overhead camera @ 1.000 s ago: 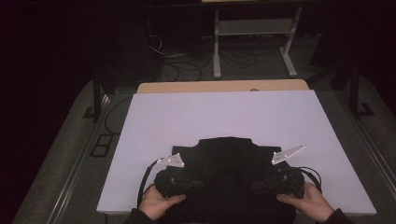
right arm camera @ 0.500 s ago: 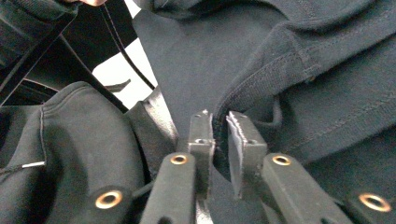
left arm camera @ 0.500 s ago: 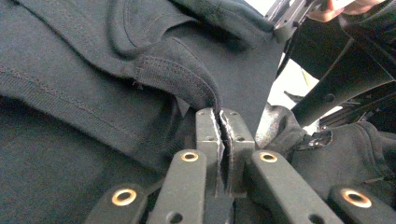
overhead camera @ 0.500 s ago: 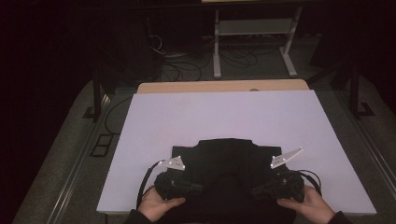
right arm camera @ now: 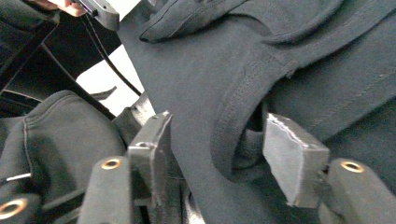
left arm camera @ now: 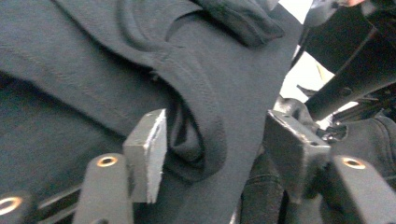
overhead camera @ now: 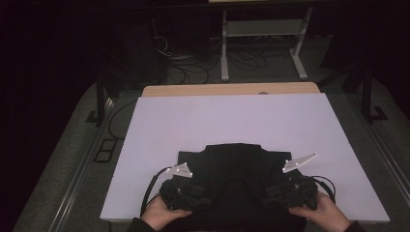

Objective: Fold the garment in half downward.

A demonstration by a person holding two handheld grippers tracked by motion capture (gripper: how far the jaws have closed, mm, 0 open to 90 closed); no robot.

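Two tools work one dark garment [overhead camera: 237,179], which lies spread on the white table [overhead camera: 232,121] at the 6 o'clock edge, nearest the person. In the high view the left tool [overhead camera: 203,200] sits at roughly 7 o'clock on the cloth and the right tool [overhead camera: 267,195] at roughly 5 o'clock, both aimed inward toward each other, each gripped by a hand [overhead camera: 157,212] at the near edge. Left gripper view: jaws stand apart with a stitched hem fold [left arm camera: 201,135] of the garment lying between them, cloth touching the left pad [left arm camera: 152,149], the other pad clear of it, so the tool is spread, not yet pinching. Right gripper view: same picture, jaws parted around a ribbed hem edge [right arm camera: 233,135], fabric bunched between the pads [right arm camera: 289,154] but not squeezed. Judged step: lining up a two-point grab on the near hem or openings, likely ahead of lifting, spreading or folding. The next move calls for closing both tools on the hem at once, catching the stitched edge squarely and deep enough that it does not slip out, then raising evenly so the cloth does not drag or twist. Risk: taking one layer on one side and two on the other; the layer count between the jaws is hard to tell.
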